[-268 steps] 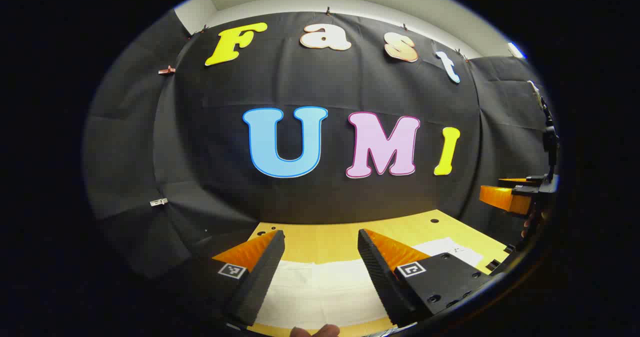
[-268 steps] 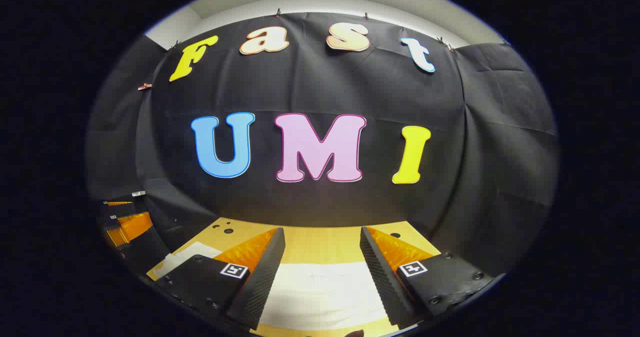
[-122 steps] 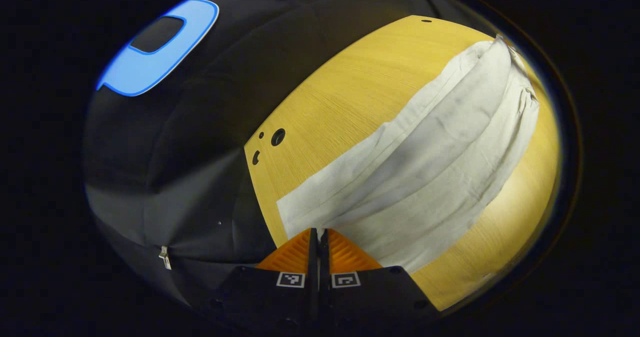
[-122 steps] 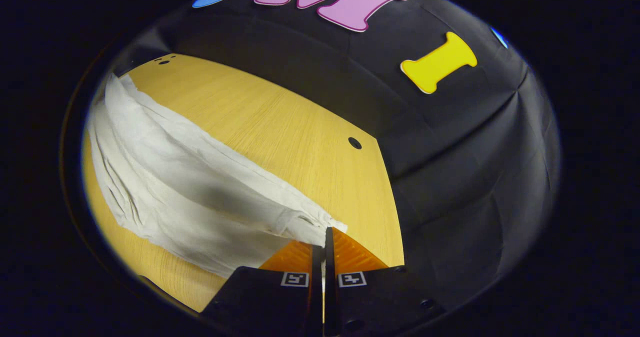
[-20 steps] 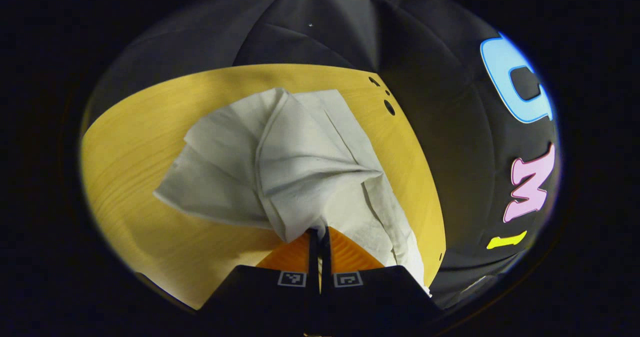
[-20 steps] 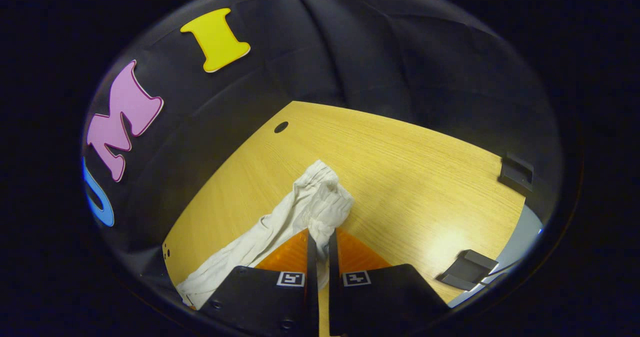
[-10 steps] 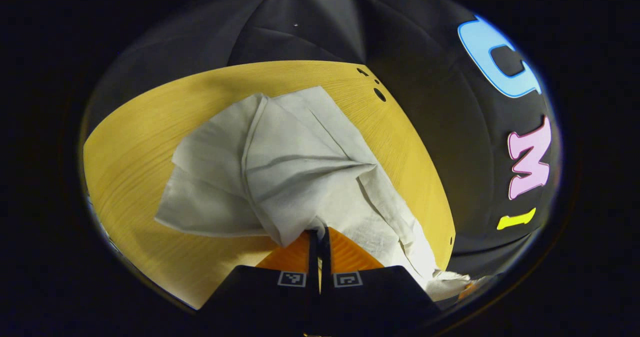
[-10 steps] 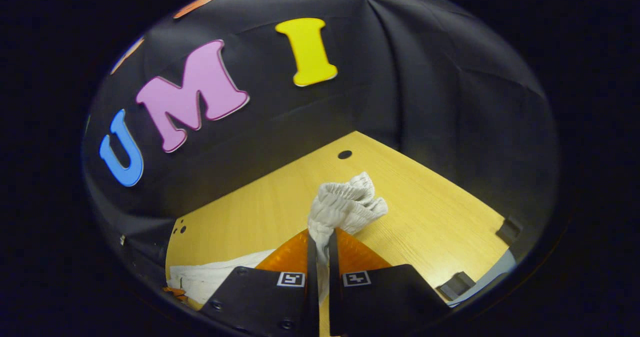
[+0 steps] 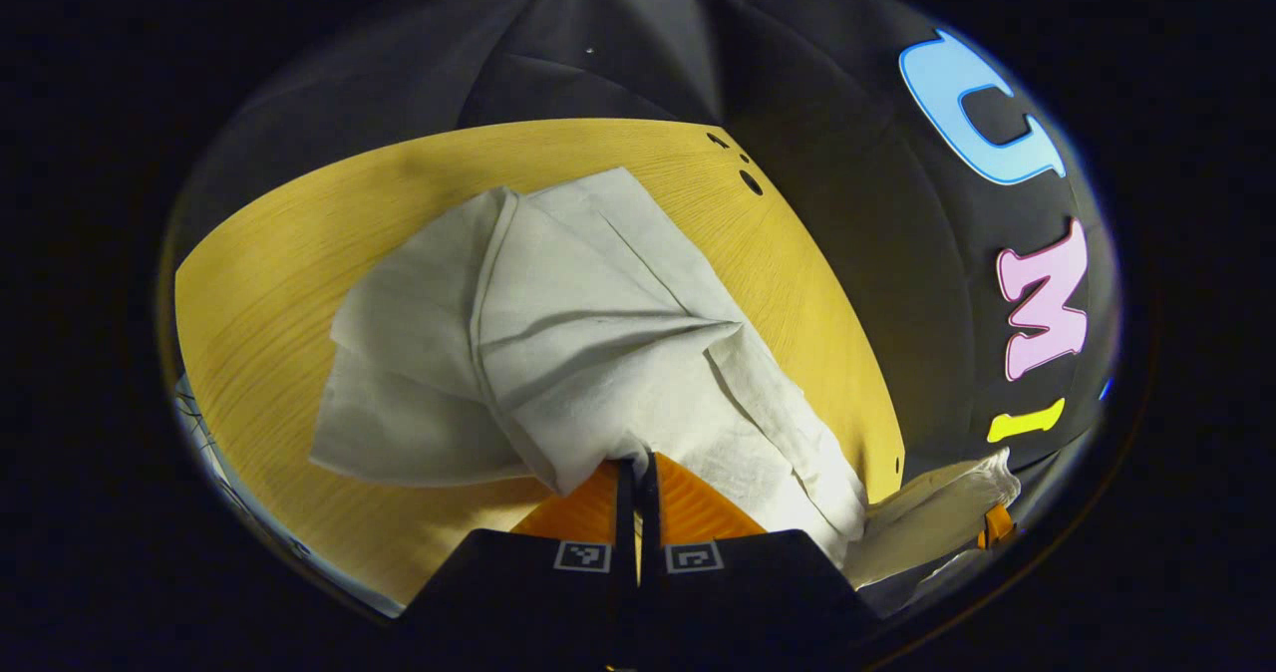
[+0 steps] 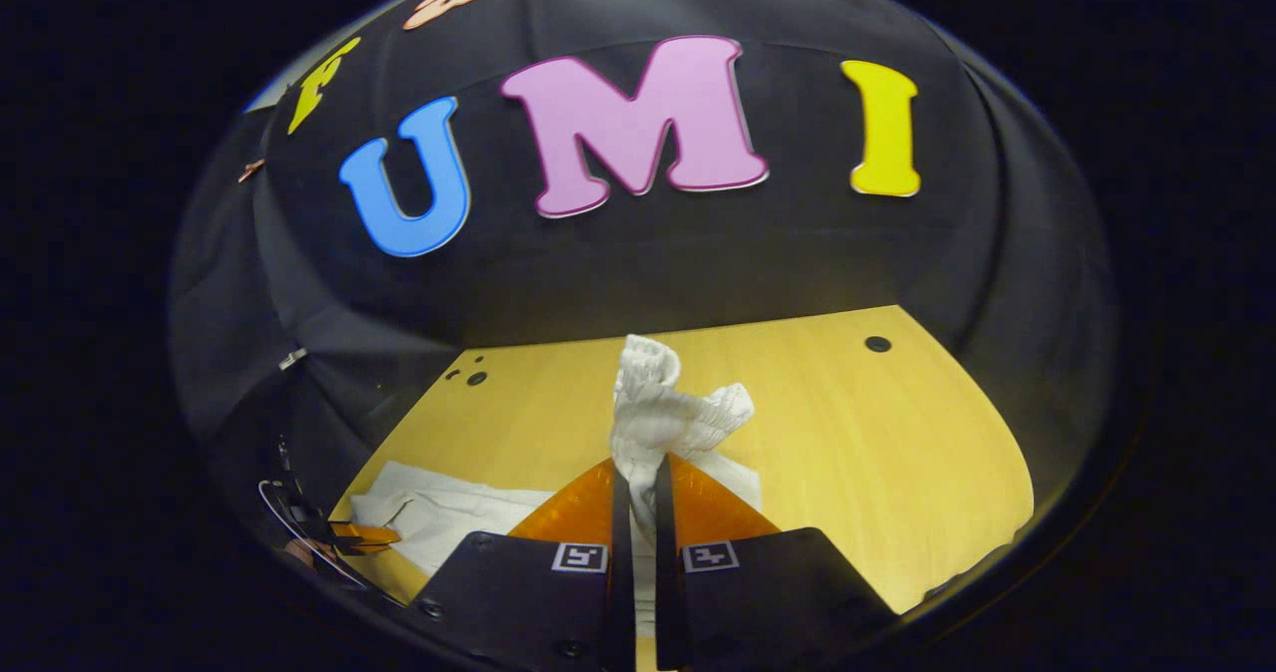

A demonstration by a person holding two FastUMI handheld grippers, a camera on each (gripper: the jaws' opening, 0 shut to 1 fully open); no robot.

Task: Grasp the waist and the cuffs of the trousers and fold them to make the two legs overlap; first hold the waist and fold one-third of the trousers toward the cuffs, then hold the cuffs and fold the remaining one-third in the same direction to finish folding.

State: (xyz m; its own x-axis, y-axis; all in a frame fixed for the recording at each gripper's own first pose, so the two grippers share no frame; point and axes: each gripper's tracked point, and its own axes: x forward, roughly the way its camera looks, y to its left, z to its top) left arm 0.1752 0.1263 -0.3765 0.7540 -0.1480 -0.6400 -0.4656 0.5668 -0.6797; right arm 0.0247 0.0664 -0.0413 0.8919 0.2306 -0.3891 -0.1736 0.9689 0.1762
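White trousers (image 9: pixel 598 343) lie rumpled on the yellow wooden table (image 9: pixel 299 233), with one layer folded over another. My left gripper (image 9: pixel 636 463) is shut on a pulled-up corner of the cloth at the near end. My right gripper (image 10: pixel 638 465) is shut on the gathered elastic waist (image 10: pixel 663 403), which stands up bunched above its fingers, lifted off the table (image 10: pixel 877 433). In the left gripper view the right gripper (image 9: pixel 994 527) is at the lower right rim with a hanging stretch of cloth (image 9: pixel 932 517). The right gripper view has the left gripper (image 10: pixel 349 534) at the lower left, beside flat cloth (image 10: pixel 449 512).
The black cloth wall stands close behind the table's far edge. Small round holes (image 9: pixel 750 181) (image 10: pixel 877 344) sit near the table's corners. Bare wood lies to the right of the waist in the right gripper view, and left of the trousers in the left gripper view.
My right gripper has swung round toward the back wall, carrying the waist up off the table, and has come into the left gripper view. The left gripper has barely moved.
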